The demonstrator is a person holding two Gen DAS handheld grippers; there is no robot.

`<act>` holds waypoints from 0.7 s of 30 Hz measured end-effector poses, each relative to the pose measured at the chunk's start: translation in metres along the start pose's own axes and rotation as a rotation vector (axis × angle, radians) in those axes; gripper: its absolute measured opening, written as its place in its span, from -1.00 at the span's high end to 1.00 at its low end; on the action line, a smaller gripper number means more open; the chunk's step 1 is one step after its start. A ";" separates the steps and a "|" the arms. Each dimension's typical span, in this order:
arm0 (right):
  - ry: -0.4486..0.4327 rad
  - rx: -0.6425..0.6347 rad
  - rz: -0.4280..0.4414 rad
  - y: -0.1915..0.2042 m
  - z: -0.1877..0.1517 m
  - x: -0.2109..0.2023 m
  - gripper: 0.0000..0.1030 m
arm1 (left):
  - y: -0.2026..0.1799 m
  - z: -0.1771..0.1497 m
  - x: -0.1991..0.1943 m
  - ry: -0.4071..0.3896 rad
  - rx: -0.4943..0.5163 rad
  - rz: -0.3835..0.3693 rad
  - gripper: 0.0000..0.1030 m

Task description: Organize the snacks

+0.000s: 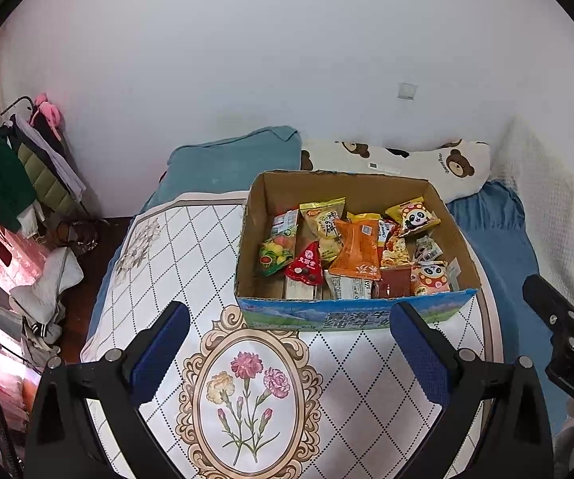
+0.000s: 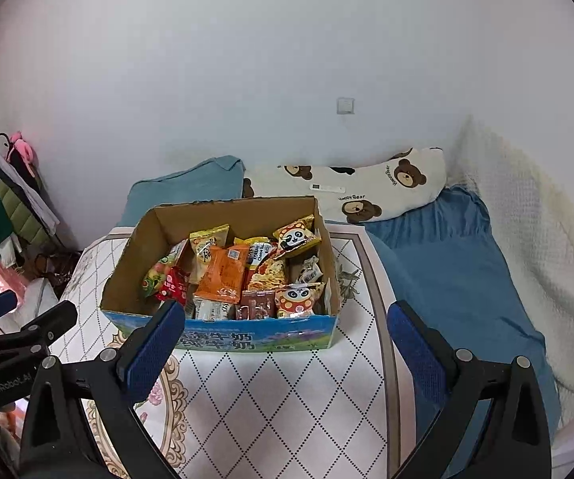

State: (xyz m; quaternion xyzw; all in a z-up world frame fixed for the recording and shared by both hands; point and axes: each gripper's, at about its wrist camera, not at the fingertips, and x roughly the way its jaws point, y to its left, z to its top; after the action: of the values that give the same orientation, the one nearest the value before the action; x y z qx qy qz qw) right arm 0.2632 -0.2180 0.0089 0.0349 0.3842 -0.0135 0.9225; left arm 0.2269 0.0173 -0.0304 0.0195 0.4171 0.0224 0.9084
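Snack packets [image 1: 350, 251] fill an open brown cardboard box [image 1: 366, 189] on the patterned counter [image 1: 175, 247]; both grippers, left [image 1: 288, 343] and right [image 2: 285, 339], hover before it, jaws released and empty.

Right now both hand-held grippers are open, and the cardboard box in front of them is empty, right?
Not quite. The cardboard box isn't empty: it holds many snack packets, among them an orange packet and a panda packet. The left wrist view shows this plainly. The rest holds: the left hand-held gripper and the right hand-held gripper are both open, with the box in front of them.
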 end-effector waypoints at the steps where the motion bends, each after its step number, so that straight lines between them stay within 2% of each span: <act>1: 0.002 0.001 -0.001 -0.001 -0.001 0.001 -1.00 | 0.000 0.000 0.001 0.002 -0.001 -0.002 -0.99; 21: -0.007 -0.009 0.006 0.000 -0.001 -0.002 -1.00 | -0.001 0.001 -0.002 -0.005 -0.018 -0.017 -0.99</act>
State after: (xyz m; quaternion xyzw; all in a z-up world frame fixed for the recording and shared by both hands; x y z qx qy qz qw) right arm 0.2610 -0.2184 0.0092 0.0319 0.3809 -0.0091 0.9240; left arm 0.2269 0.0160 -0.0282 0.0077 0.4149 0.0182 0.9097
